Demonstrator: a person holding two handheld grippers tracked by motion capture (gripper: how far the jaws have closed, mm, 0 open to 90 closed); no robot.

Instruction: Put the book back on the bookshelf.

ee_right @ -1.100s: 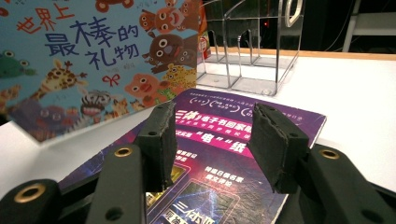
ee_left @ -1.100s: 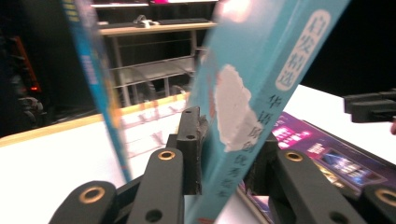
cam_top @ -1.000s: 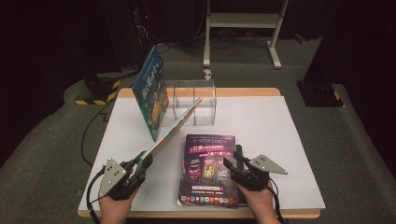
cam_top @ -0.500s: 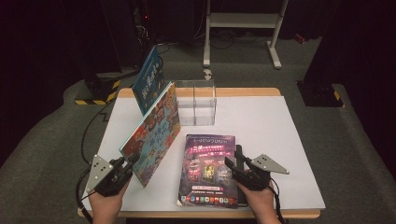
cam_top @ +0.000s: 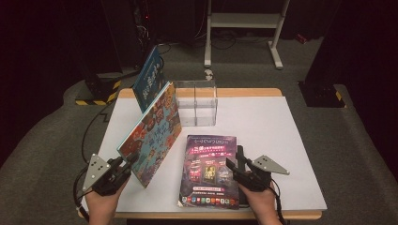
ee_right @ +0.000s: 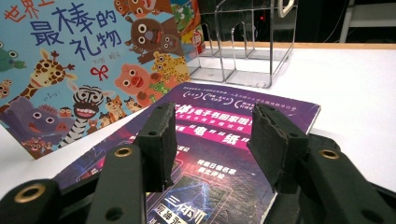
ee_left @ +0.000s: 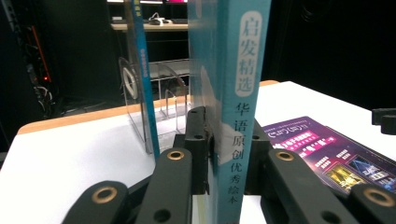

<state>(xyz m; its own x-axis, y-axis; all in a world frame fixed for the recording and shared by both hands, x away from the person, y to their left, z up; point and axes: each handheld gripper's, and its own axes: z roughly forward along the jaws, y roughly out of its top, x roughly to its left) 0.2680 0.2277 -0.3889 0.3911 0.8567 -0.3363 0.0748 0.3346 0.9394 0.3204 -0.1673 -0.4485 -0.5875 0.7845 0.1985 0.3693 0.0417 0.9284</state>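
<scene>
Picture book swung upright — white table, dark room.

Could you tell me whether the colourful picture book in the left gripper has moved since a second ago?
Yes: the picture book has swung leftward, away from the purple book.

**Right half open, left half walled off**

The worktop lies bare to the right of the purple book, an easy lane up to the clear rack. On the left, the picture book stands tilted on edge (clamped in the left claw) and bars the way across. Behind it the blue book leans at the rack's left side, blocking that approach.
</scene>
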